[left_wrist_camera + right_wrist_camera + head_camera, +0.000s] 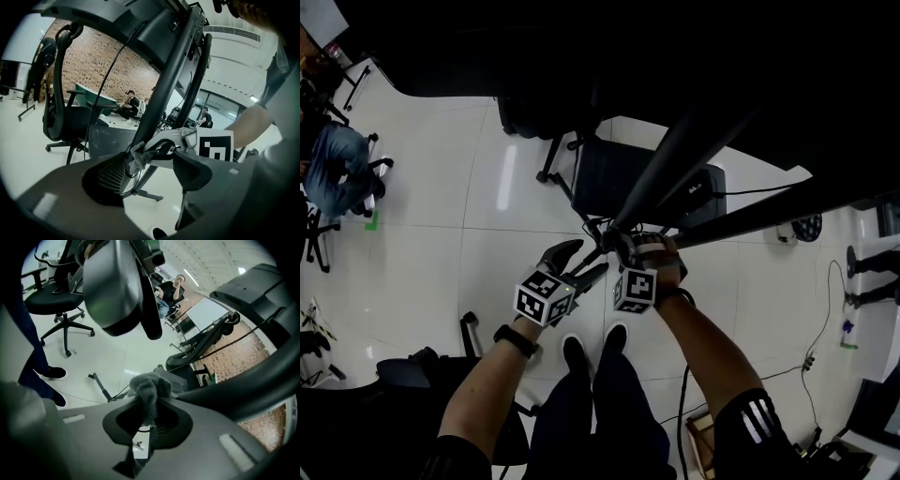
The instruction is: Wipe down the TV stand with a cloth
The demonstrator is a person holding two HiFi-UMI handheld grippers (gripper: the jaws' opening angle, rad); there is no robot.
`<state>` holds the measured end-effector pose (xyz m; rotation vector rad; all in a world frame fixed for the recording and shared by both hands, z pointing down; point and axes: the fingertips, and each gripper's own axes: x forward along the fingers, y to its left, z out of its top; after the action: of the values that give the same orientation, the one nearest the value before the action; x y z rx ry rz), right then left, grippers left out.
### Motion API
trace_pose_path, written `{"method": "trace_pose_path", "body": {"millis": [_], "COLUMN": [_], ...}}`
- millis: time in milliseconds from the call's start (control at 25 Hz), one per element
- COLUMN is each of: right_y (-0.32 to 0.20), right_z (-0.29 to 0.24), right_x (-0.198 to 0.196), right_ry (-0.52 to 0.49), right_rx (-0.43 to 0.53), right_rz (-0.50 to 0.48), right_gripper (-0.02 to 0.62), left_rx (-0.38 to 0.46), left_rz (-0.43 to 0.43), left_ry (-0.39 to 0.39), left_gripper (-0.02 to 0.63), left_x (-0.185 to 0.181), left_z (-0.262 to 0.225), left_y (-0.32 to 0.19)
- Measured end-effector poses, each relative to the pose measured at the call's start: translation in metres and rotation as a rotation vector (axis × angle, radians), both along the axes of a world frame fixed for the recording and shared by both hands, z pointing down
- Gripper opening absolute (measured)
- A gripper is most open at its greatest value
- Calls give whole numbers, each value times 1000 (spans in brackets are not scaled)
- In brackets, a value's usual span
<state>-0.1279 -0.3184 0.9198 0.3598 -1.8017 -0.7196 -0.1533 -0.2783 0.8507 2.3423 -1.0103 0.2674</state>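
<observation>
Cloth (147,385): 1, grey, pinched in R gripper (149,420) | L gripper (152,171) jaws wide apart | stand poles (675,155): 2, dark

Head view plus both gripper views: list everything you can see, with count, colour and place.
stand bars: two, black, slanting across the head view's middle
cloth: one, grey, against a bar
office chair: one, black, left gripper view's left
floor: white tiles
seated person: one, head view's upper left
shoes: two, black, the person's own
left gripper: jaws apart, beside a bar
right gripper: jaws shut on the cloth
</observation>
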Motion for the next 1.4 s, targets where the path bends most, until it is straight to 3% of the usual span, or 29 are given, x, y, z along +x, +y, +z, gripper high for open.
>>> {"method": "trace_pose_path", "body": {"millis": [320, 400, 560, 720, 880, 1080, 1240, 1400], "right_y": [1, 3, 11, 24, 56, 72, 89, 105], "right_z": [45, 37, -2, -61, -134, -232, -313, -394], "right_x": [5, 2, -1, 10, 21, 36, 46, 55], "right_ry": [32, -18, -227, -374, -463, -573, -651, -655], "right_rx": [-44, -70, -164, -193, -174, -80, -37, 69], "right_rz": [25, 58, 149, 217, 208, 212, 205, 165], "right_gripper": [32, 34, 34, 34, 34, 34, 34, 34], "left_rx": [-39, -31, 2, 49, 105, 203, 276, 345], "left_rz": [5, 4, 1, 14, 29, 82, 98, 118], "left_ry": [-1, 4, 20, 19, 12, 5, 51, 98], "left_gripper": [344, 344, 345, 345, 345, 345, 345, 345], "left_x": [6, 6, 7, 9, 13, 22, 30, 37], "left_z": [27, 21, -4, -46, -103, -174, -238, -295], "left_y": [7, 7, 8, 24, 56, 71, 87, 99]}}
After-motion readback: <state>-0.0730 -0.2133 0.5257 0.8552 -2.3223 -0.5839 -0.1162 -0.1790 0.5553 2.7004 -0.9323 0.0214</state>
